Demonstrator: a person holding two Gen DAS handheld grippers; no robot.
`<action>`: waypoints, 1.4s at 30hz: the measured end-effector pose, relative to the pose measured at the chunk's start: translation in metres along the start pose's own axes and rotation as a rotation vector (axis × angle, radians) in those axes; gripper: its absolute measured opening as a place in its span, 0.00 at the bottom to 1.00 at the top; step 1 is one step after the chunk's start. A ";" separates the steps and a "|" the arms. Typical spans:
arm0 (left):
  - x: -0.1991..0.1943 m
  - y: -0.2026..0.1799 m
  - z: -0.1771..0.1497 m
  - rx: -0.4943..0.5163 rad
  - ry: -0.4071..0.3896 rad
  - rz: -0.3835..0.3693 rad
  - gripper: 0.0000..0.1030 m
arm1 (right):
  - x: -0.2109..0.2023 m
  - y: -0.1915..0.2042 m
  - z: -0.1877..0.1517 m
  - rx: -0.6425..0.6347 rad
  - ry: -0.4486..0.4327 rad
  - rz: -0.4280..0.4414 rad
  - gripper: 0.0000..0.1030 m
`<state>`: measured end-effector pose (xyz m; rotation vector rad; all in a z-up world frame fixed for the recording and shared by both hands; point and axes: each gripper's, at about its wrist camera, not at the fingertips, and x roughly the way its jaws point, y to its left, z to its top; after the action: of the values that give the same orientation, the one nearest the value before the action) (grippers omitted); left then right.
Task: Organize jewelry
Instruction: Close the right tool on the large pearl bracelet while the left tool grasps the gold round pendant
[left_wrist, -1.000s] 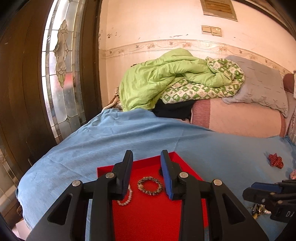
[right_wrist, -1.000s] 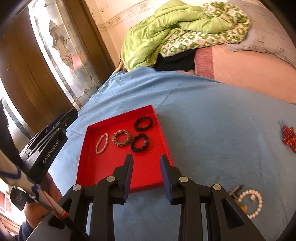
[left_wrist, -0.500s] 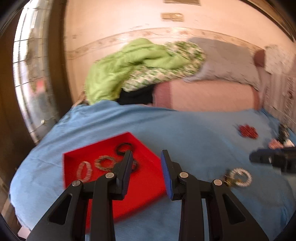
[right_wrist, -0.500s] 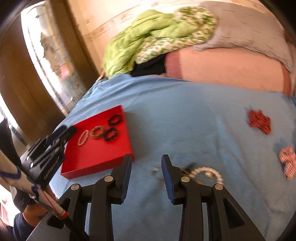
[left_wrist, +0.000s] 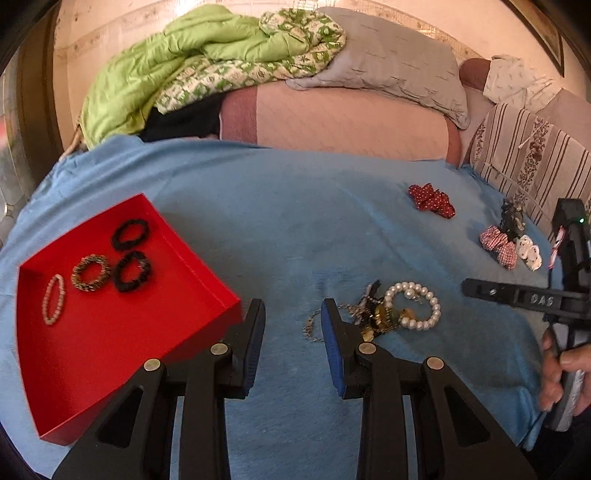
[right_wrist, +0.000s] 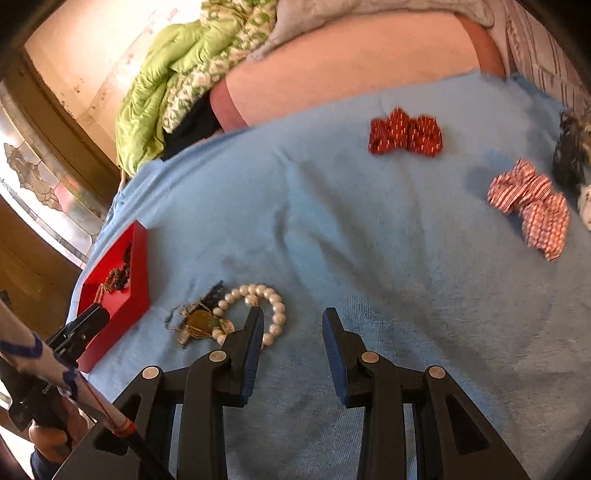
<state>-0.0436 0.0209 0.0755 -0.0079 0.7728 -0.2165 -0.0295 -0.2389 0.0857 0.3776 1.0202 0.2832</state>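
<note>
Both my left claw and right claw hang open and empty over the bed's blue blanket, beside the pearl bracelet.

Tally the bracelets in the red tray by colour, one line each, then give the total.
In the red tray:
Black bracelets: 2, one toward the far wall, one just nearer
Brown-gold beaded bracelet: 1
Pale pink bead bracelet: 1
Total: 4
</note>
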 end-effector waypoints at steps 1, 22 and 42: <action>0.002 0.000 0.002 -0.007 0.002 -0.007 0.29 | 0.003 0.002 0.001 -0.006 0.004 0.003 0.35; 0.024 -0.013 0.009 0.051 0.035 -0.054 0.29 | -0.039 0.038 0.002 -0.213 -0.215 -0.042 0.10; 0.060 -0.071 0.001 0.225 0.111 -0.167 0.29 | -0.072 0.003 0.009 -0.036 -0.272 0.078 0.10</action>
<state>-0.0152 -0.0607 0.0408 0.1545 0.8557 -0.4649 -0.0574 -0.2663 0.1470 0.4113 0.7336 0.3105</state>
